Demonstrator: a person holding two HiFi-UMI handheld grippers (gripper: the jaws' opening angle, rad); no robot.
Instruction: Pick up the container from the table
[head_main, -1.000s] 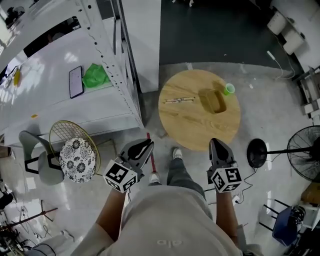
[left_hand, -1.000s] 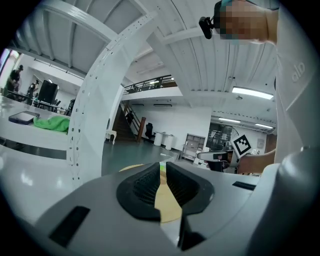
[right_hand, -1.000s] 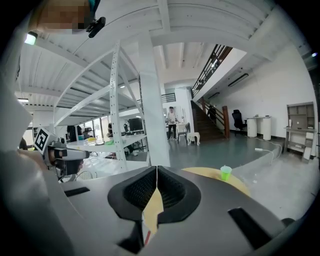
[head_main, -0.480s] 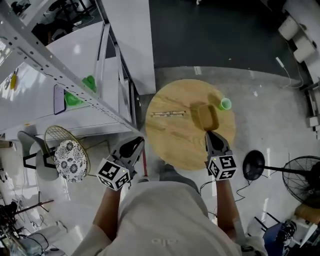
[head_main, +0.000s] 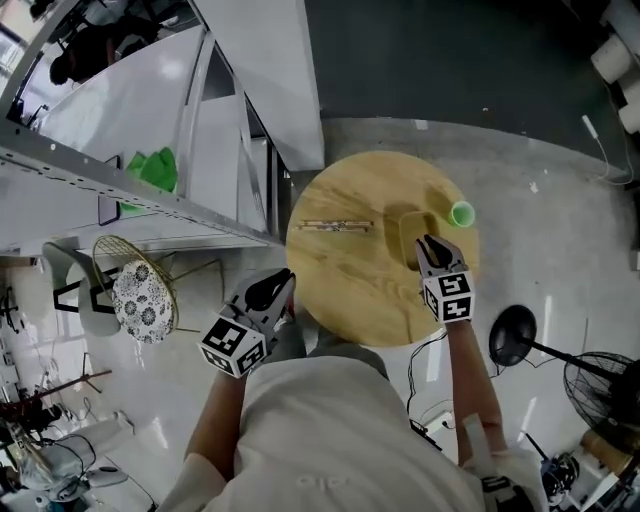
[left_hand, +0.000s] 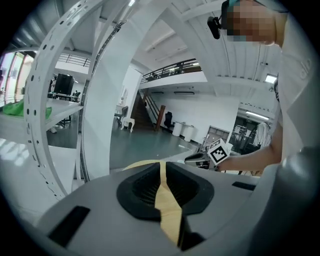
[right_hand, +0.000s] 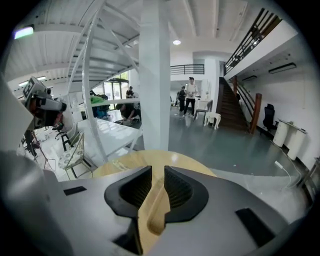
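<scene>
- Bench (head_main: 350, 290): round, pale wood, standing on a grey floor just ahead of the person.
- Container (head_main: 412, 226): small, oblong, of wood like the bench. It lies on the right half of the bench, long side running near to far. The part of its hollow that shows is bare wood.
- Green cup (head_main: 462, 213): upright, just right of the container's far end, close to the bench's right rim. Its contents cannot be made out.
- Thin sticks (head_main: 335, 226): a pair lying flat, left of the container and apart from it.
- Right gripper (head_main: 430, 245): over the container's near end, pointing down and away. Its jaws are opening and stand a narrow gap apart. The container (right_hand: 154, 217) shows through that gap, and the pads do not press on it.
- Left gripper (head_main: 286, 278): at the bench's near left rim, well apart from the container. Its jaws are released by a slit only, with nothing between them, and the bench top shows through.
- Chair (head_main: 140, 300): wire back and patterned seat cushion, on the floor left of the bench.
- Green bag (head_main: 150, 168): on the white shelving at the far left.
</scene>
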